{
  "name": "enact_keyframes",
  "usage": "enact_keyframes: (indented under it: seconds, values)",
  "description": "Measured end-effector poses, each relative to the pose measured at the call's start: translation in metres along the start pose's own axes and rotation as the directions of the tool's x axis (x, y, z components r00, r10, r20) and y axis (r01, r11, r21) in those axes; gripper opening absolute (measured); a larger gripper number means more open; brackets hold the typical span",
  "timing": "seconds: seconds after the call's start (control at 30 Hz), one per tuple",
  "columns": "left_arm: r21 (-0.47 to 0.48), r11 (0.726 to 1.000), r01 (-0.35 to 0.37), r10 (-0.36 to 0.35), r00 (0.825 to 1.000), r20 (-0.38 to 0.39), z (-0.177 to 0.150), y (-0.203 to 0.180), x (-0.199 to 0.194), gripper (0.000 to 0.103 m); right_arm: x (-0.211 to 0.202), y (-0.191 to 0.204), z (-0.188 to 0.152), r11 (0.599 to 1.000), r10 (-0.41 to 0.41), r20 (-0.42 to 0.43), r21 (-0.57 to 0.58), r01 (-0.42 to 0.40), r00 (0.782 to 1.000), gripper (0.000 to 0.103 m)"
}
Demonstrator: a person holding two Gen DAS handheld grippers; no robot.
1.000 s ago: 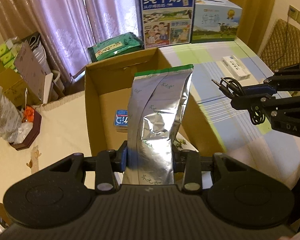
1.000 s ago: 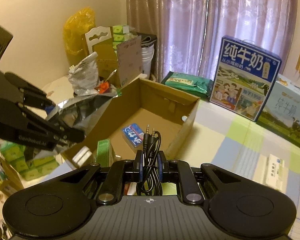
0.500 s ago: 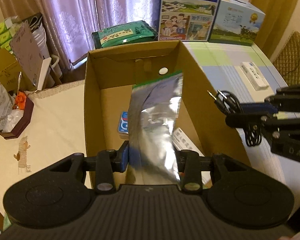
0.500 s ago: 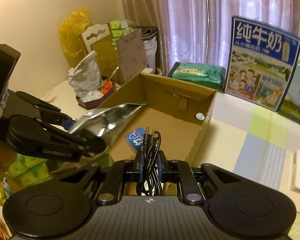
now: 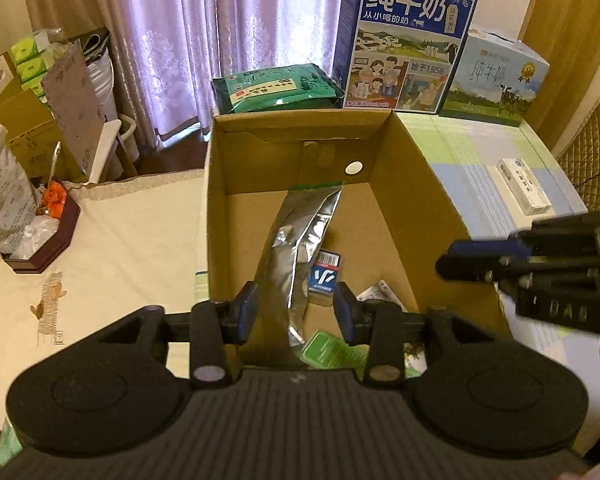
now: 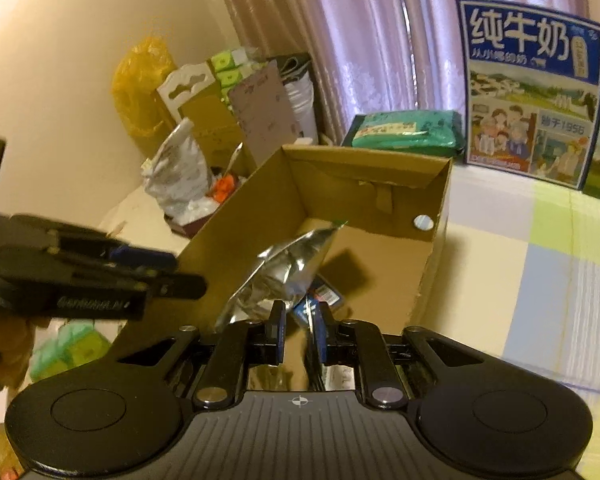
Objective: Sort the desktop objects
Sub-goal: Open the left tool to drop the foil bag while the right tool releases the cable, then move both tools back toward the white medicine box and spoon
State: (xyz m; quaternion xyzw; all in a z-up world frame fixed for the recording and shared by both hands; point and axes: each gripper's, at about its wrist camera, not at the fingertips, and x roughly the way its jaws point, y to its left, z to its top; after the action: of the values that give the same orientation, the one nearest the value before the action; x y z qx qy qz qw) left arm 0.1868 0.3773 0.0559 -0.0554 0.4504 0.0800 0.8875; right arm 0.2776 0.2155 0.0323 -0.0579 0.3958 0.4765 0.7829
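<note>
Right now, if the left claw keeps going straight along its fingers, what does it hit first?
The silver foil bag, which sits between the open left claw fingers, leaning into the cardboard box. Beyond it, probably the box's far wall; depth is unclear.

A crinkled, glossy silver foil pouch (image 5: pixel 296 248) lies in a matt brown cardboard box (image 5: pixel 416 208); ribbed black plastic at the frame's bottom.

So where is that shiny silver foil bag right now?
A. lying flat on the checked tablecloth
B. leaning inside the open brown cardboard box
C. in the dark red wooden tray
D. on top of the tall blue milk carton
B: the silver foil bag stands tilted within the walls of the brown cardboard box, loose between the left gripper's spread fingers.
</note>
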Motion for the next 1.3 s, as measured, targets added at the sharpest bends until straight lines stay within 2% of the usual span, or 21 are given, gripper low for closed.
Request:
enact_keyframes:
  seconds: [0.07, 0.2, 0.33, 0.4, 0.47, 0.57, 0.77, 0.9, 1.3]
  values:
    - [0.012, 1.0, -0.012, 0.012, 1.0, 0.002, -0.004, -0.002, -0.004, 0.041, -0.008, 0.0, 0.0, 1.0, -0.007, 0.018, 0.001, 0.007, 1.0, 0.033]
    - [0.023, 0.999, -0.022, 0.022, 1.0, 0.009, -0.01, -0.007, -0.013, 0.046, -0.028, -0.002, -0.001, 1.0, -0.027, 0.052, -0.004, 0.028, 0.998, 0.048]
    - [0.047, 0.998, -0.038, 0.038, 0.999, 0.018, -0.012, -0.018, -0.024, 0.061, -0.054, -0.009, -0.009, 0.998, -0.061, 0.078, -0.009, 0.062, 0.995, 0.058]
    - [0.061, 0.997, -0.037, 0.035, 0.999, 0.031, -0.013, -0.027, -0.032, 0.066, -0.066, -0.014, -0.014, 0.997, -0.081, 0.091, -0.011, 0.083, 0.993, 0.066]
    - [0.073, 0.997, -0.031, 0.027, 0.998, 0.051, -0.013, -0.035, -0.04, 0.076, -0.08, -0.021, -0.023, 0.994, -0.109, 0.103, 0.004, 0.109, 0.989, 0.08]
    - [0.092, 0.996, 0.004, -0.011, 0.997, 0.077, -0.013, -0.053, -0.051, 0.086, -0.101, -0.032, -0.039, 0.99, -0.144, 0.11, 0.026, 0.142, 0.983, 0.091]
    - [0.155, 0.987, 0.036, -0.052, 0.994, 0.099, -0.011, -0.103, -0.065, 0.097, -0.141, -0.065, -0.072, 0.975, -0.213, 0.096, 0.085, 0.205, 0.972, 0.101]
    - [0.191, 0.979, 0.067, -0.089, 0.99, 0.112, -0.01, -0.141, -0.068, 0.102, -0.169, -0.091, -0.094, 0.957, -0.268, 0.077, 0.134, 0.256, 0.96, 0.101]
    - [0.277, 0.941, 0.193, -0.22, 0.973, 0.072, -0.021, -0.245, -0.047, 0.102, -0.243, -0.146, -0.147, 0.875, -0.42, 0.048, 0.287, 0.39, 0.906, 0.101]
